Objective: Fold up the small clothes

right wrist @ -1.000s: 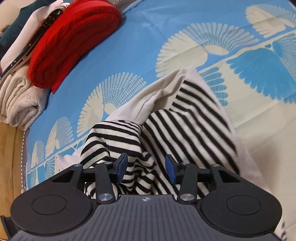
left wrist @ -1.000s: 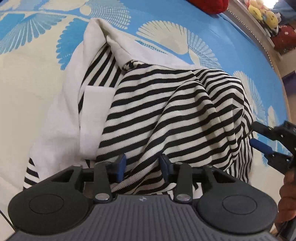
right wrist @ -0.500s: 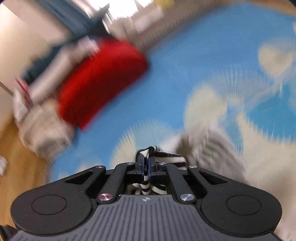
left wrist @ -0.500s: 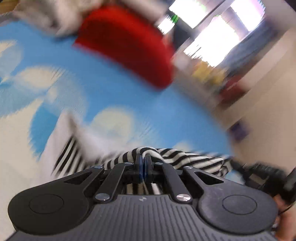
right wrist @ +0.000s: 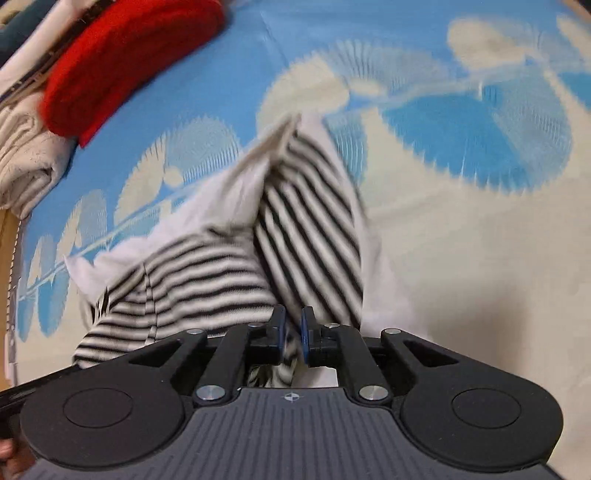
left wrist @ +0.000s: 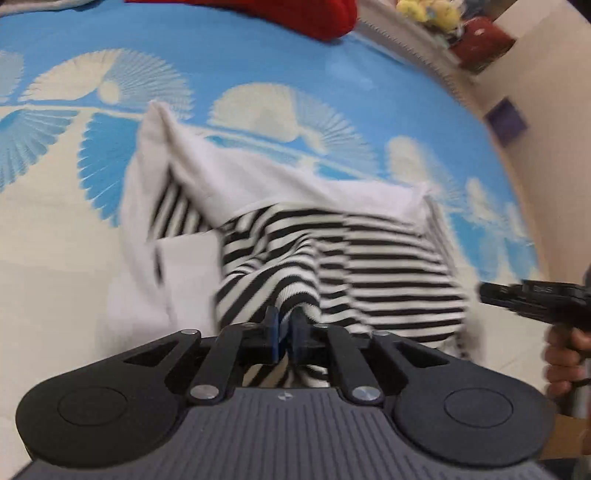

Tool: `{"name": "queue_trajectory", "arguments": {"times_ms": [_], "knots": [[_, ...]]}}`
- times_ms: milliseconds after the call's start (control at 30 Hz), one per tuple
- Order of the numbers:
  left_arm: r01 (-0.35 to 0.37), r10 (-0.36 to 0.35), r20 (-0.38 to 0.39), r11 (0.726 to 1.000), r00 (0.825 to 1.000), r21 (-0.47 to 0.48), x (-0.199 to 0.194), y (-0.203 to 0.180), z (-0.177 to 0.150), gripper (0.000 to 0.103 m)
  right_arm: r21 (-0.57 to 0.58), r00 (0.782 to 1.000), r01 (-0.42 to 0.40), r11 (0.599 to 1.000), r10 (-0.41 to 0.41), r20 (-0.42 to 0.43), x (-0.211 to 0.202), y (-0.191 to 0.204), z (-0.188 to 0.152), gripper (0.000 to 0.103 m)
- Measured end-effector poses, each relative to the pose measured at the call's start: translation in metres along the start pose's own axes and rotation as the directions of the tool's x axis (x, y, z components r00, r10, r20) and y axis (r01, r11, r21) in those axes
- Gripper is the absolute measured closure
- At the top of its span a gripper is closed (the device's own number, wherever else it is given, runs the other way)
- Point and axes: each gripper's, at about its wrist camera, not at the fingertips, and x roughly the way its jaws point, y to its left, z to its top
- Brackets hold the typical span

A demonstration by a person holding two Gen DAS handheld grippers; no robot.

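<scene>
Striped garment (left wrist: 369,258) lying on the blue patterned bed cover (left wrist: 258,55), below the red folded garment (left wrist: 317,18) and well apart from it. We are judging the step in hand to be the release after one fold: the striped half is lying doubled over the white half (left wrist: 166,288), whose corner is pointing up toward the red garment.

Left tongs (left wrist: 285,334): we are seeing the jaws just parting, a ridge of striped cloth sitting in the narrow gap, the pads apparently no longer pressing it. Right tongs (right wrist: 293,334): likewise just opening, a little wider, with striped cloth between them.

In the left view the right tongs are appearing at the right edge, just beside the garment.

Next move, in our judgement: we are needing wider jaws, a clean withdrawal without dragging the cloth, then a fresh pinch on an edge for the second fold.
</scene>
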Motion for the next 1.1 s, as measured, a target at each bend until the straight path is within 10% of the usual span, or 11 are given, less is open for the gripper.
{"name": "queue_trajectory", "arguments": {"times_ms": [100, 233, 367, 500, 600, 667, 767, 833, 900, 967, 1100], "knots": [[-0.009, 0.011, 0.028, 0.997, 1.000, -0.080, 0.001, 0.005, 0.008, 0.059, 0.024, 1.000, -0.029, 0.999, 0.029, 0.009, 0.002, 0.002, 0.005, 0.064], [-0.047, 0.048, -0.005, 0.939, 0.999, -0.341, 0.006, 0.035, 0.014, 0.052, 0.074, 0.992, -0.066, 0.995, 0.073, -0.099, 0.024, 0.004, -0.003, 0.053], [0.019, -0.060, -0.050, 0.811, 0.997, -0.584, 0.027, 0.065, 0.011, 0.052, 0.144, 0.985, -0.045, 0.989, 0.068, -0.160, 0.041, 0.002, -0.009, 0.053], [0.000, -0.077, -0.102, 0.796, 0.992, -0.605, 0.046, 0.059, 0.011, 0.053, 0.196, 0.985, -0.013, 0.980, 0.046, -0.168, 0.049, -0.003, -0.013, 0.074], [0.003, -0.058, -0.083, 0.834, 0.995, -0.552, 0.046, 0.049, 0.015, 0.100, 0.228, 0.988, -0.049, 0.972, 0.081, -0.131, 0.047, -0.001, -0.011, 0.098], [0.092, -0.060, 0.078, 0.858, 0.995, -0.506, 0.024, 0.042, 0.022, 0.102, 0.277, 0.989, -0.131, 0.952, 0.147, -0.036, 0.035, -0.004, -0.004, 0.099], [0.390, -0.207, 0.441, 0.840, 0.873, -0.377, -0.027, 0.036, 0.029, 0.102, 0.306, 0.927, -0.363, 0.880, 0.306, 0.217, 0.000, -0.012, 0.010, 0.099], [0.379, -0.200, 0.531, 0.890, 0.824, -0.253, -0.052, 0.029, 0.030, 0.102, 0.261, 0.873, -0.451, 0.854, 0.361, 0.329, -0.020, -0.014, 0.015, 0.099], [0.328, -0.172, 0.445, 0.896, 0.879, -0.301, -0.040, 0.039, 0.029, 0.101, 0.251, 0.871, -0.452, 0.856, 0.362, 0.333, -0.022, -0.017, 0.015, 0.099], [0.143, -0.104, 0.118, 0.906, 0.988, -0.398, 0.005, 0.052, 0.023, 0.101, 0.246, 0.961, -0.264, 0.933, 0.234, 0.146, 0.000, -0.014, 0.014, 0.099], [-0.064, 0.012, -0.139, 0.923, 0.990, -0.380, 0.043, 0.059, 0.000, 0.101, 0.255, 0.991, 0.076, 0.964, -0.046, -0.123, 0.043, -0.031, -0.009, 0.098]]}}
